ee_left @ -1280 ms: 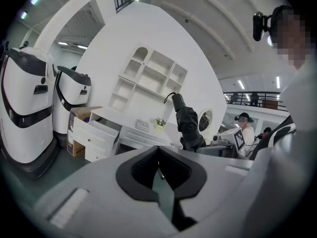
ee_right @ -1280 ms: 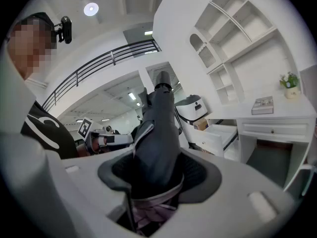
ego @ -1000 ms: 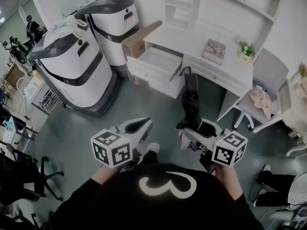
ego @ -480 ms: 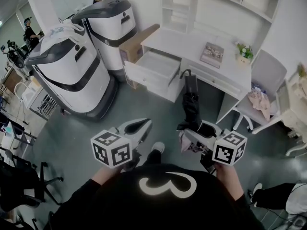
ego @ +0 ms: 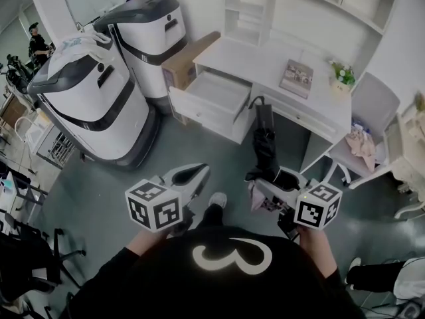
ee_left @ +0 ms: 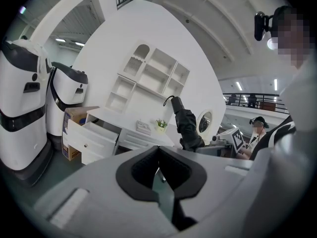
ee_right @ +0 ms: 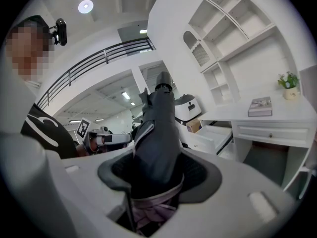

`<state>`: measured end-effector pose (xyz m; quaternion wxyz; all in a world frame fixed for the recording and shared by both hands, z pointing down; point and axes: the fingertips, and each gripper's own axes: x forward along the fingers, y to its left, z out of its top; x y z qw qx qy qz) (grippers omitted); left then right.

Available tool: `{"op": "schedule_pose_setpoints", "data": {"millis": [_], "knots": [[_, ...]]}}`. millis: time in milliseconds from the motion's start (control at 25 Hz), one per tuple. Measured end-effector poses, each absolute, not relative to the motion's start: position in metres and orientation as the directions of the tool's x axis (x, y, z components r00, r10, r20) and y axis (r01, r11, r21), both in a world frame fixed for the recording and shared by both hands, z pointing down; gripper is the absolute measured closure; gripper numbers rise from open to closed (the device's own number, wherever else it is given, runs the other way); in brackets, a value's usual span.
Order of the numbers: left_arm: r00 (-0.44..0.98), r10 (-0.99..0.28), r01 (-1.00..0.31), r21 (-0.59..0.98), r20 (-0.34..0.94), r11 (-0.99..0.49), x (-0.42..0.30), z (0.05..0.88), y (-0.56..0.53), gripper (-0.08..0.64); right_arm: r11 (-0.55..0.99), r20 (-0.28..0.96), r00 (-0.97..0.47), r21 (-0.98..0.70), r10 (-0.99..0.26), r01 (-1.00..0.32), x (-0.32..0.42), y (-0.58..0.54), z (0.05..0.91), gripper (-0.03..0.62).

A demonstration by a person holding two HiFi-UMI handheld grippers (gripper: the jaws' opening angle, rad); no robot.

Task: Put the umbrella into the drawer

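A folded black umbrella stands up out of my right gripper, which is shut on its lower end; its hooked handle points towards the desk. The right gripper view shows the umbrella filling the jaws of that gripper, with a pale strap bunched below. The white desk's drawer stands pulled out and looks bare inside, beyond and left of the umbrella. My left gripper is shut on nothing, level with the right one. Its own view shows the left gripper, the umbrella and the drawer.
Two large white-and-grey machines stand left of the desk, with a cardboard box between them and the drawer. On the desktop lie a book and a small plant. A chair stands at the right.
Both grippers have travelled together across the floor; the machines and desk have shifted slightly left in the head view. The umbrella stays in the right grip, and the left jaws stay shut.
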<state>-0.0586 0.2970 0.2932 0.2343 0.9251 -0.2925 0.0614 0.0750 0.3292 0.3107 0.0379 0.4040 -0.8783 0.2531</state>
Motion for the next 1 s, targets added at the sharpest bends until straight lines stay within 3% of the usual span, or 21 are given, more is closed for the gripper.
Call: {"op": "schedule_pose_setpoints", "data": {"millis": [1000], "knots": [[0.838, -0.454, -0.546, 0.492, 0.304, -0.678, -0.037, 0.332, -0.03, 0.551, 0.463, 0.372, -0.648, -0.475, -0.665, -0.748, 0.092, 0.026, 0.348, 0.359]]}}
